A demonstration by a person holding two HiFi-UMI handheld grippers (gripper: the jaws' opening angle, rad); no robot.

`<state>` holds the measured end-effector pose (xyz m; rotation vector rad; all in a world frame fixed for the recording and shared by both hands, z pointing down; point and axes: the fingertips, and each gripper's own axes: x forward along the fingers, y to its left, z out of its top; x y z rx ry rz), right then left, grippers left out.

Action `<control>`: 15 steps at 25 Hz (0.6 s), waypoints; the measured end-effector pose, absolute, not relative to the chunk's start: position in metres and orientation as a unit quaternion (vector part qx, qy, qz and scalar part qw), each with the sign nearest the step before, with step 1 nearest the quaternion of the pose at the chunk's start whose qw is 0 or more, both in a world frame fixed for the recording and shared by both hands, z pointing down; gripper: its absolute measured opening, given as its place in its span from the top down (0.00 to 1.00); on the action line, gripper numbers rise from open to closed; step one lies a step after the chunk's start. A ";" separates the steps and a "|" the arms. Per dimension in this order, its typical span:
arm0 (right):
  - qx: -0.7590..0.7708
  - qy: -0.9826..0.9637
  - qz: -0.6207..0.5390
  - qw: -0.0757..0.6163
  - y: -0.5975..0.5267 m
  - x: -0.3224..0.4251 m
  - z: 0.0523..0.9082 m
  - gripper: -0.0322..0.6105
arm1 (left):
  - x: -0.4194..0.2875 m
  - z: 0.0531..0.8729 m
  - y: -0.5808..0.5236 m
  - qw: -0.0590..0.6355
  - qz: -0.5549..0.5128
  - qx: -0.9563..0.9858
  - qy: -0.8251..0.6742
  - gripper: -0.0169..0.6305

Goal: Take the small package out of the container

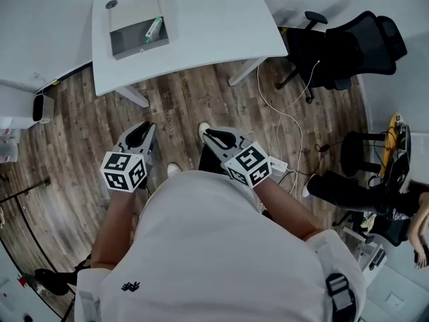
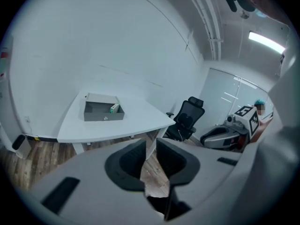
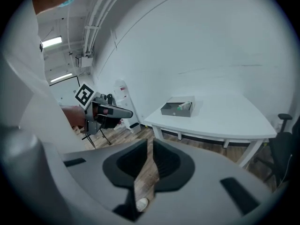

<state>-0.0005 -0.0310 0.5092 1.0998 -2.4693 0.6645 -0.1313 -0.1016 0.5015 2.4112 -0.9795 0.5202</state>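
Note:
A grey open container (image 1: 137, 29) sits on the white table (image 1: 214, 19), far ahead of me. In it a small green and white package (image 1: 153, 29) leans against the right wall; the same package (image 2: 114, 108) shows in the left gripper view, and it (image 3: 184, 106) shows in the right gripper view. Both grippers hang close to my body over the wooden floor, well short of the table. The left gripper (image 1: 145, 127) (image 2: 151, 146) is open and empty. A narrow gap shows between the jaws of my right gripper (image 1: 208, 134) (image 3: 151, 144), also empty.
A black office chair (image 1: 348, 49) stands right of the table, with white cables (image 1: 288, 123) trailing over the floor beside it. More black gear and a seated person's legs (image 1: 342, 190) are at the right. A small white device (image 1: 43, 106) stands by the left wall.

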 end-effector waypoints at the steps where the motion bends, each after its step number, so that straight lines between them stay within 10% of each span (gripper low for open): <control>1: 0.382 -0.876 0.232 0.179 -0.040 0.003 0.508 0.89 | -0.127 0.503 -0.115 0.241 0.191 0.879 -0.365 0.86; 15: 0.356 -0.886 0.232 0.184 -0.150 0.098 0.516 0.89 | -0.097 0.531 -0.307 0.204 0.236 0.835 -0.454 0.79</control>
